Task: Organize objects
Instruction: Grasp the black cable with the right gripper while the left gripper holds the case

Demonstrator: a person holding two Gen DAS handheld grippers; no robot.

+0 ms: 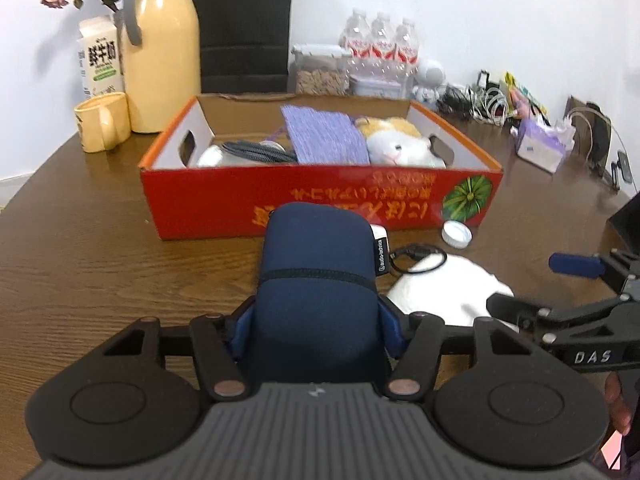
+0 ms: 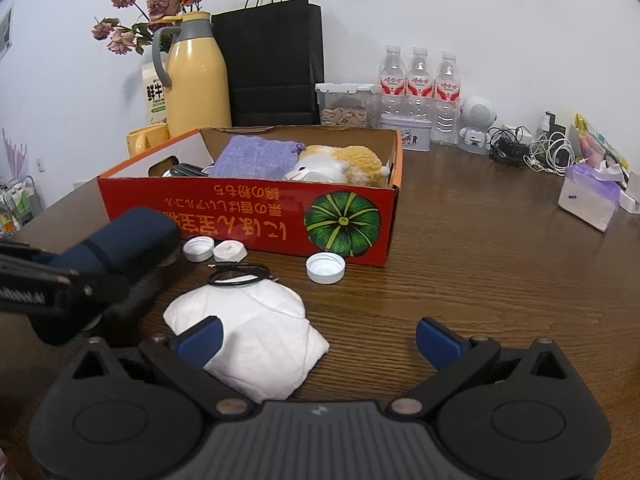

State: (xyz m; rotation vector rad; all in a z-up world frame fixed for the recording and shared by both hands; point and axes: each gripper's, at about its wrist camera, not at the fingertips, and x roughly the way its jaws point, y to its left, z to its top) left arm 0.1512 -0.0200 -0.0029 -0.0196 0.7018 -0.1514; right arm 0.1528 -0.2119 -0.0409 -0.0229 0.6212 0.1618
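1. The left gripper clamps a rounded navy fabric pouch off the wood-grain table, before the red cardboard box.
2. The right gripper gapes empty above a crumpled white cloth.

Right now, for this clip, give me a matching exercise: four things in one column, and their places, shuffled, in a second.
Things:
1. navy pouch
2. plush toy
3. white bottle cap
4. yellow mug

Places:
A. on the table, just in front of the red box
B. beside the yellow thermos
C. clamped in the left gripper
D. inside the red box

Pairs: 1-C, 2-D, 3-A, 4-B
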